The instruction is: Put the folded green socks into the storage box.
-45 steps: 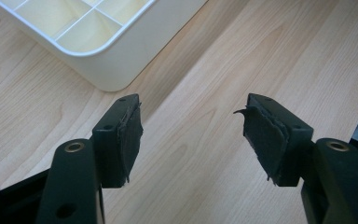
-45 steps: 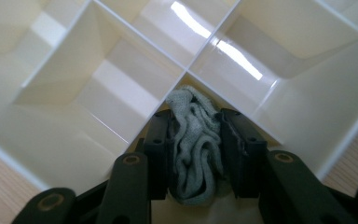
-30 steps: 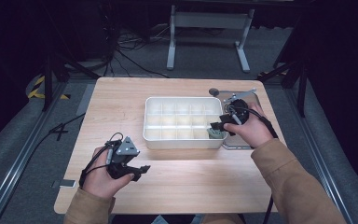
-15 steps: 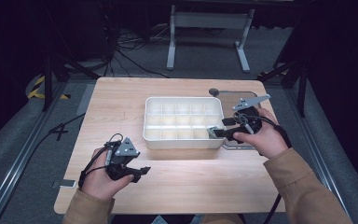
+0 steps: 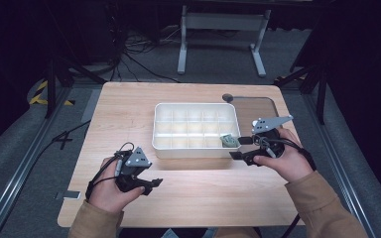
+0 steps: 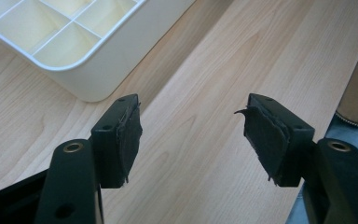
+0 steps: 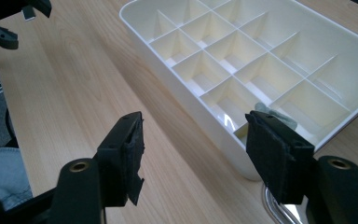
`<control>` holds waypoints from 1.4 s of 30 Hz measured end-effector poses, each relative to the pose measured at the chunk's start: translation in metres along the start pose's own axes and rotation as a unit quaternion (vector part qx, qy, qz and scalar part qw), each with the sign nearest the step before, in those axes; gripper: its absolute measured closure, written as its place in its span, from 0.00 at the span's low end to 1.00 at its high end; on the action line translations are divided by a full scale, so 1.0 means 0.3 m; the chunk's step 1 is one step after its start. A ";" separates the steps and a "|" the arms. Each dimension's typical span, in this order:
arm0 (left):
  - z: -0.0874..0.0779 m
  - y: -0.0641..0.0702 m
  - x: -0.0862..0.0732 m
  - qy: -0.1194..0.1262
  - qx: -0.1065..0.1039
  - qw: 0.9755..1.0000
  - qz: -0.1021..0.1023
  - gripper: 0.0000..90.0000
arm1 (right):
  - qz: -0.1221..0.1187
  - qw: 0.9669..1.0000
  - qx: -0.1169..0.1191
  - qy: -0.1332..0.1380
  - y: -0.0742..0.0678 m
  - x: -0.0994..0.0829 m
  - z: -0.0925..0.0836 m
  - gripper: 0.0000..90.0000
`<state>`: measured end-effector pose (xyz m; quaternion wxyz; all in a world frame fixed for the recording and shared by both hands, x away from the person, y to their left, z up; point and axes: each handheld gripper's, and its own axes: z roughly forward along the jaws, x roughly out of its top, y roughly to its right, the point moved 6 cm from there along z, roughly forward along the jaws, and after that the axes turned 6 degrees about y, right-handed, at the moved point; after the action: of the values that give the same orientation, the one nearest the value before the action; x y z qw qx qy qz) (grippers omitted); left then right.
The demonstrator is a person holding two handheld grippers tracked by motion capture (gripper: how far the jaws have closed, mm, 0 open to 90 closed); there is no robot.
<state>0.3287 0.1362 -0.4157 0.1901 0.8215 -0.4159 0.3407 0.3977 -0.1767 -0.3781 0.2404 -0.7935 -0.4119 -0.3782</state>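
A wooden table (image 5: pixel 129 119) carries a white tray (image 5: pixel 195 110) divided into small compartments. A small grey-green object (image 5: pixel 229 141) lies in the compartment at the tray's near right corner. The right tool (image 5: pixel 241 148) sits just beside that corner, held in the person's right hand (image 5: pixel 280 161). Its jaws have just been opening and stand wide apart with nothing between them; in the right gripper view, one jaw partly covers the object. The left tool (image 5: pixel 154 185) hovers over bare table near the tray's near left corner, jaws wide open and empty.
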 end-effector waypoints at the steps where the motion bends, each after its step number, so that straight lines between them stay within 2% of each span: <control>1: -0.001 0.001 -0.002 -0.001 -0.001 1.000 0.001 0.41 | -0.003 1.000 0.002 0.003 -0.007 -0.007 0.000 0.42; 6: -0.006 0.005 -0.010 -0.004 -0.001 1.000 0.003 0.41 | -0.013 1.000 0.010 0.009 -0.042 -0.041 0.003 0.41; 9: -0.006 0.007 -0.014 -0.002 0.001 1.000 -0.001 0.41 | -0.028 0.999 0.011 0.014 -0.062 -0.055 0.012 0.41; 12: -0.004 0.010 -0.018 -0.006 -0.002 1.000 -0.002 0.41 | -0.034 0.999 0.021 0.017 -0.086 -0.073 0.018 0.42; 15: -0.002 0.009 -0.020 -0.009 -0.003 1.000 0.000 0.40 | -0.039 0.998 0.040 0.001 -0.105 -0.090 0.027 0.42; 17: 0.000 0.010 -0.021 -0.009 -0.002 1.000 -0.001 0.40 | -0.039 0.998 0.040 0.008 -0.110 -0.090 0.032 0.41; 23: 0.016 0.016 -0.028 -0.021 -0.013 1.000 0.008 0.38 | -0.042 0.998 0.050 -0.012 -0.128 -0.137 0.069 0.41; 24: 0.023 0.015 -0.035 -0.030 -0.016 0.999 0.009 0.37 | -0.039 0.998 0.050 -0.016 -0.130 -0.147 0.076 0.41; 26: 0.038 0.013 -0.053 -0.050 -0.021 0.998 0.013 0.36 | -0.037 0.998 0.050 -0.016 -0.132 -0.167 0.093 0.41; 28: 0.043 0.014 -0.057 -0.054 -0.022 0.998 0.012 0.36 | -0.035 0.998 0.052 -0.021 -0.132 -0.186 0.110 0.41; 31: 0.062 0.020 -0.068 -0.069 -0.035 0.997 0.020 0.36 | -0.033 0.998 0.052 -0.027 -0.131 -0.210 0.132 0.41; 35: 0.067 0.022 -0.071 -0.072 -0.038 0.996 0.021 0.35 | -0.029 0.998 0.047 -0.031 -0.128 -0.227 0.145 0.40; 39: 0.070 0.020 -0.076 -0.077 -0.038 0.996 0.020 0.35 | -0.054 0.996 0.034 -0.059 -0.110 -0.274 0.171 0.42; 42: 0.073 0.020 -0.080 -0.081 -0.037 0.996 0.019 0.35 | -0.043 0.996 0.034 -0.068 -0.107 -0.311 0.198 0.41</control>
<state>0.3226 0.1330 -0.4479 0.1796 0.8309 -0.4575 0.2610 0.3599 -0.1620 -0.4859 0.2222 -0.7905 -0.4733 -0.3191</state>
